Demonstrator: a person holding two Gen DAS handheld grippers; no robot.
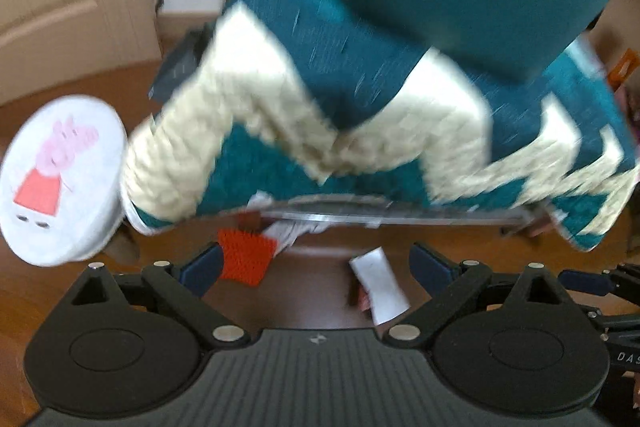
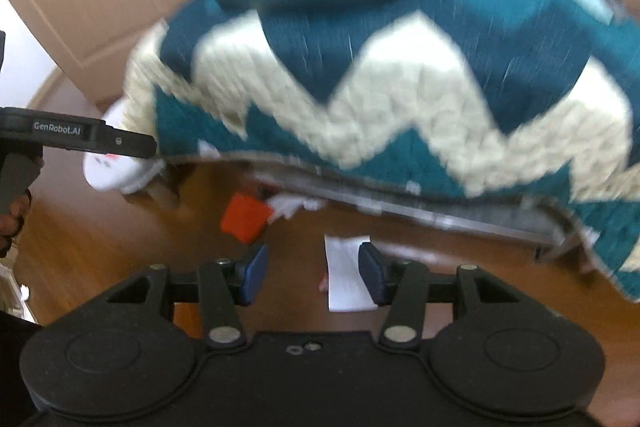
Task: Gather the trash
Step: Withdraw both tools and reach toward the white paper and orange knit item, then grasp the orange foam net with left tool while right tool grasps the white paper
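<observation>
While both grippers hang empty:
left gripper (image 1: 316,267): jaws wide apart
right gripper (image 2: 313,273): jaws apart
white paper (image 2: 347,273): on wood floor (image 2: 100,247), beside orange scrap (image 2: 245,218)
handling: likely light, flimsy; pinch an edge

Teal blanket (image 1: 320,39) with cream zigzag bands; white paper slip (image 2: 347,273); orange-red ridged item (image 1: 246,255); brown wood floor (image 2: 100,251); white lid (image 1: 60,179) bearing pink cartoon pig.

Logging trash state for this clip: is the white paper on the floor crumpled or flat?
Flat. The white paper lies spread on the wooden floor as a smooth rectangle with straight edges, no creases visible.
</observation>
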